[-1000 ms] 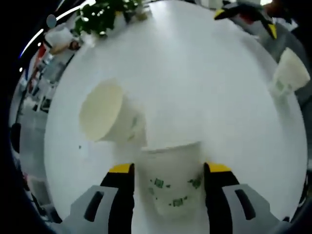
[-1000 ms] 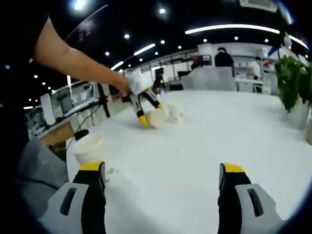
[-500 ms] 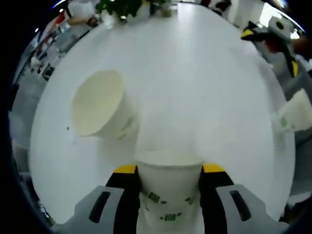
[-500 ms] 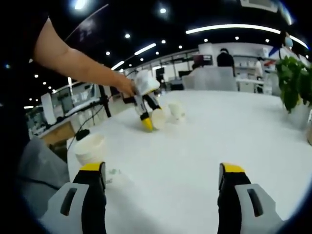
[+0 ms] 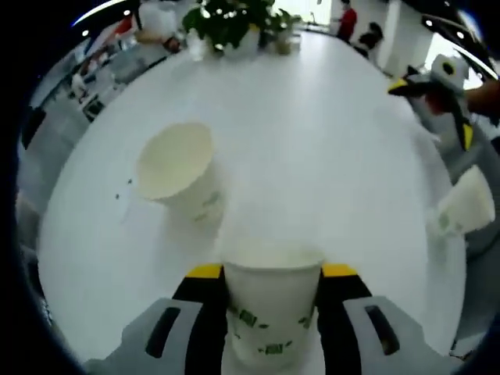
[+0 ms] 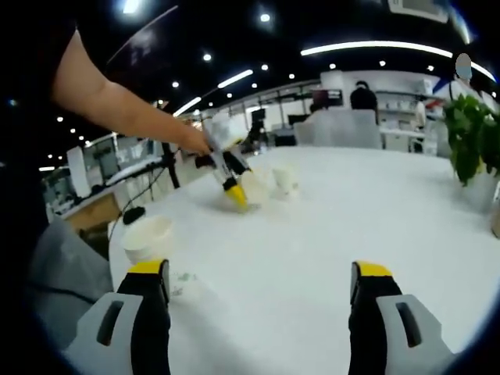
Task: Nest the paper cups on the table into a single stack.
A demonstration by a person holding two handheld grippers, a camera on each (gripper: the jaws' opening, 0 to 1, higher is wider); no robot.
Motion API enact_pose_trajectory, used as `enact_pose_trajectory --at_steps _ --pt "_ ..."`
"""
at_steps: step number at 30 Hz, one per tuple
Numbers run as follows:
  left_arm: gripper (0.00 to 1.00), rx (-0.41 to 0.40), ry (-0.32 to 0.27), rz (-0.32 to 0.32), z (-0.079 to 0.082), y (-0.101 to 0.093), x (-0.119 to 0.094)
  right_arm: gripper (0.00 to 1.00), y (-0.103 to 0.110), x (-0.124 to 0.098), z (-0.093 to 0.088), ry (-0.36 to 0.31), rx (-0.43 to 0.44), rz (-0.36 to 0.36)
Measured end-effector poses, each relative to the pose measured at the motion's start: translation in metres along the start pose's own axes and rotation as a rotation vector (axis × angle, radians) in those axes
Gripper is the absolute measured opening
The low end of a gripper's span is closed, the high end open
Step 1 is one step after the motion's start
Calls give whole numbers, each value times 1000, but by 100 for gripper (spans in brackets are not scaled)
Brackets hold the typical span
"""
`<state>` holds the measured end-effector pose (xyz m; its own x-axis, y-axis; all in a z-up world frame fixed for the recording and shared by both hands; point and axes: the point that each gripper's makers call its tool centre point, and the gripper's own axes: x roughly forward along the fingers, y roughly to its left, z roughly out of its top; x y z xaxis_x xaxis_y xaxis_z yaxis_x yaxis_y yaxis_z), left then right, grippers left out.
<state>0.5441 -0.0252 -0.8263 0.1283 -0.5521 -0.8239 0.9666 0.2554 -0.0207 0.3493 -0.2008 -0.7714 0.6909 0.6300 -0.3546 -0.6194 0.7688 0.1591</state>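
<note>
Bright overhead lights; table [image 5: 312, 141] glare; edges blurred.

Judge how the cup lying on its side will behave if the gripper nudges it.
The tipped cup rests on its tapered wall, so it would likely roll in an arc rather than slide. It looks like thin, empty paper: probably very light and easily dented. The white table looks smooth, so it may skid.

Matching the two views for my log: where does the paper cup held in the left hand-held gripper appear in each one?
Left gripper view: the held cup sits bottom centre, clamped between the yellow-tipped jaws.
Right gripper view: it shows left of centre, far across the table, at the tip of the left hand-held gripper.
Shared landmark: the green plant.
</note>
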Motion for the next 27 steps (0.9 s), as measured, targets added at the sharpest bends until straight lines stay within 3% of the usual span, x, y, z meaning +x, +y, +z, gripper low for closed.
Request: enact_pose_trajectory --at_steps 2,6,9,13,17,24,26,27 --pt "41 -22 -48 27 5 6 -7 94 0 0 1 -1 -2 0" --pt "41 -135 -254 104 30 23 -32 94 -2 -2 7 -13 3 -11" --pt "41 -176 -359 137 46 25 -50 94 -4 -3 14 -23 -1 -16" --pt "41 -176 -436 164 58 22 -67 95 -5 -3 21 -24 -18 -15" --pt "41 -192 -561 201 77 21 -89 95 -4 -3 31 -37 -31 -14" --pt "41 -241 -823 293 109 30 -144 95 1 -3 35 -43 -47 -9" --pt "41 -284 -917 282 120 30 -162 95 3 -4 36 -44 -49 -8" --pt "40 -293 -935 288 122 32 -167 95 4 -4 37 -45 -51 -8"
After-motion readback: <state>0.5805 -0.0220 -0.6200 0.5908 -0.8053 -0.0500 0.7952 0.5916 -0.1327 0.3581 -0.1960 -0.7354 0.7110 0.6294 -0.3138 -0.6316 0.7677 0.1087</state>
